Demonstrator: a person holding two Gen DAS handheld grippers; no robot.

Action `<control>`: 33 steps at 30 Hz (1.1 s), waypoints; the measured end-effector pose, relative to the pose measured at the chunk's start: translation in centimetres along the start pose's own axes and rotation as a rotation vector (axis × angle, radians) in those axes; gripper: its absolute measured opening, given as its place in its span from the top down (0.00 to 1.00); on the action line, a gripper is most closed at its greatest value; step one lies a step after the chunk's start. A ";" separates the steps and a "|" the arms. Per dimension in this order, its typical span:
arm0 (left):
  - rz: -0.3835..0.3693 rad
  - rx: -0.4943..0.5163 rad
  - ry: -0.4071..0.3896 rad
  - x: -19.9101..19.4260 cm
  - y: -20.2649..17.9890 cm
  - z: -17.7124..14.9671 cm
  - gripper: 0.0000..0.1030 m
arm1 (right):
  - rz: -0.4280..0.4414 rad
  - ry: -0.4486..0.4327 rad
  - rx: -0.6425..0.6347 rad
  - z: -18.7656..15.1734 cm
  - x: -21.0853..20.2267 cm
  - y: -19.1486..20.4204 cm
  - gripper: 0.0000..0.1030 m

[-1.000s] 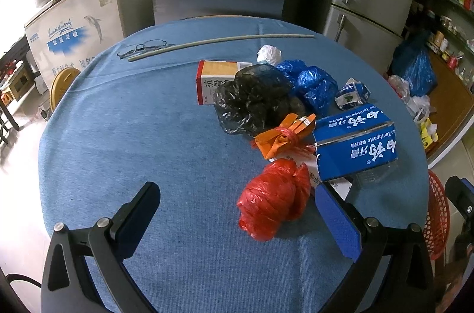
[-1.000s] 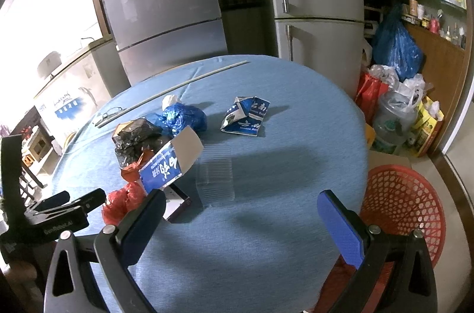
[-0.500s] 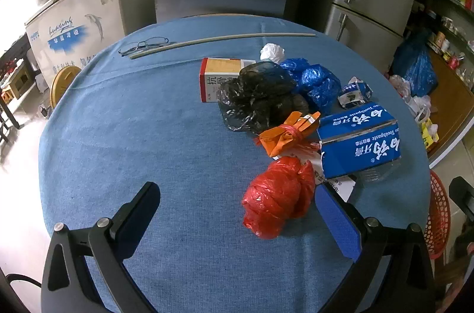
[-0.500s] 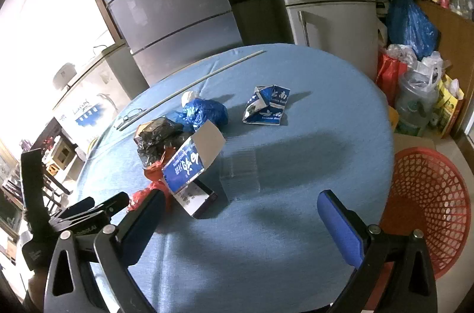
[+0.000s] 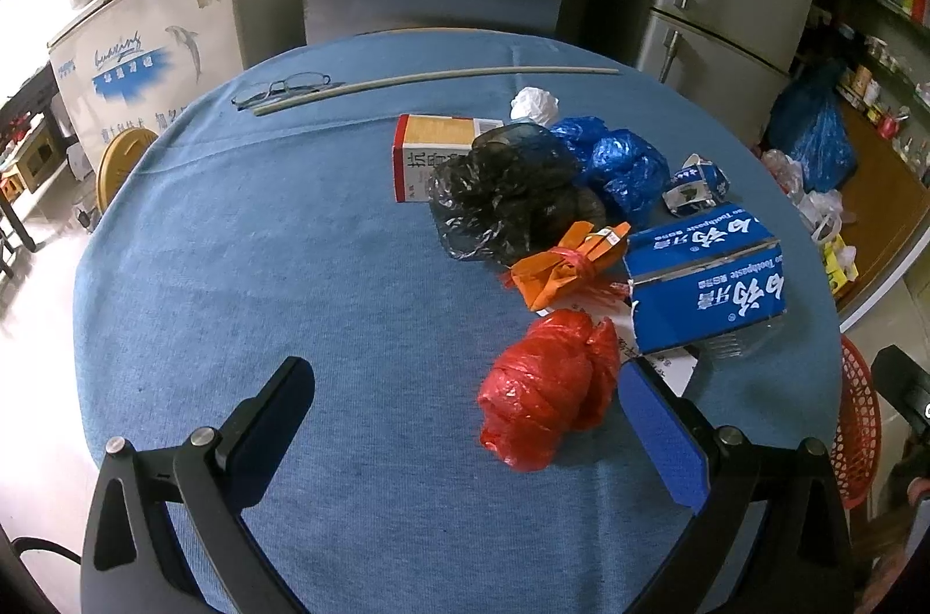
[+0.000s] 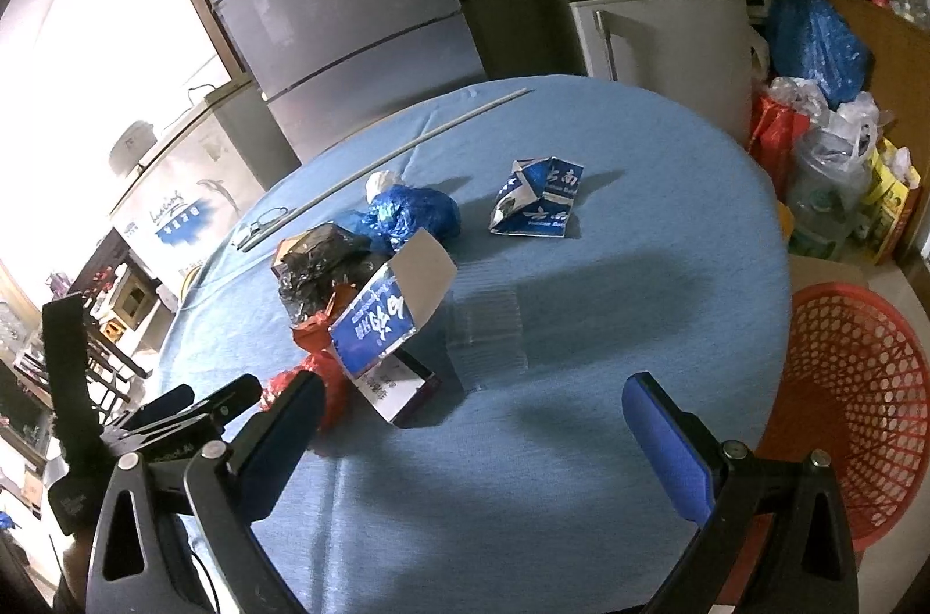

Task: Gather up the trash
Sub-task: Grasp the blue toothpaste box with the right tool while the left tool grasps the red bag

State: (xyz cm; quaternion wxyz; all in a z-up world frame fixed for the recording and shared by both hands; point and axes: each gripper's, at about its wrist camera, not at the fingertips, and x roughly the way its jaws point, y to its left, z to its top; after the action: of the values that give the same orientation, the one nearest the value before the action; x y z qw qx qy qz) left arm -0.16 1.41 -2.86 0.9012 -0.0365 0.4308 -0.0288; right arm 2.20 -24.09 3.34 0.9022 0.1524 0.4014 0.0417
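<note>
— Holding both tools spread wide and empty, aren't you?

— Yes. My left gripper (image 5: 468, 419) hovers over the round blue-clothed table (image 5: 244, 277), fingers apart, with the crumpled red plastic bag (image 5: 549, 390) near its right finger, at about one o'clock.

— And the other?

— My right gripper (image 6: 474, 431) also gapes, gripping nothing. At its three o'clock the red plastic mesh basket (image 6: 854, 410) sits below the table's edge, probably so trash can drop straight in.

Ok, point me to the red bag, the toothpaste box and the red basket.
red bag (image 5: 546, 387): left wrist view, middle of the crumpled plastic.
toothpaste box (image 5: 706, 285): left wrist view, printed blue side.
red basket (image 6: 854, 381): right wrist view, mesh inside wall.
</note>
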 end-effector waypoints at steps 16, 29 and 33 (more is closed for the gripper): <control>0.043 -0.080 -0.019 0.5 4.1 -0.3 0.00 | 0.232 0.155 0.282 2.7 8.3 0.8 0.00; 0.061 -0.068 -0.004 0.9 4.3 -0.8 0.00 | 0.267 0.239 0.384 3.4 15.4 0.9 0.63; 0.064 -0.044 0.002 1.1 3.4 -0.9 0.00 | 0.276 0.236 0.396 3.7 15.7 0.2 0.64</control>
State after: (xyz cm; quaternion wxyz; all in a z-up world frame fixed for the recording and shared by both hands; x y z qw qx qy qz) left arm -0.14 4.62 -4.60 0.9001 -0.0427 0.4334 0.0094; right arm 15.52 -21.74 -5.46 0.7874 0.3735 0.4796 0.1027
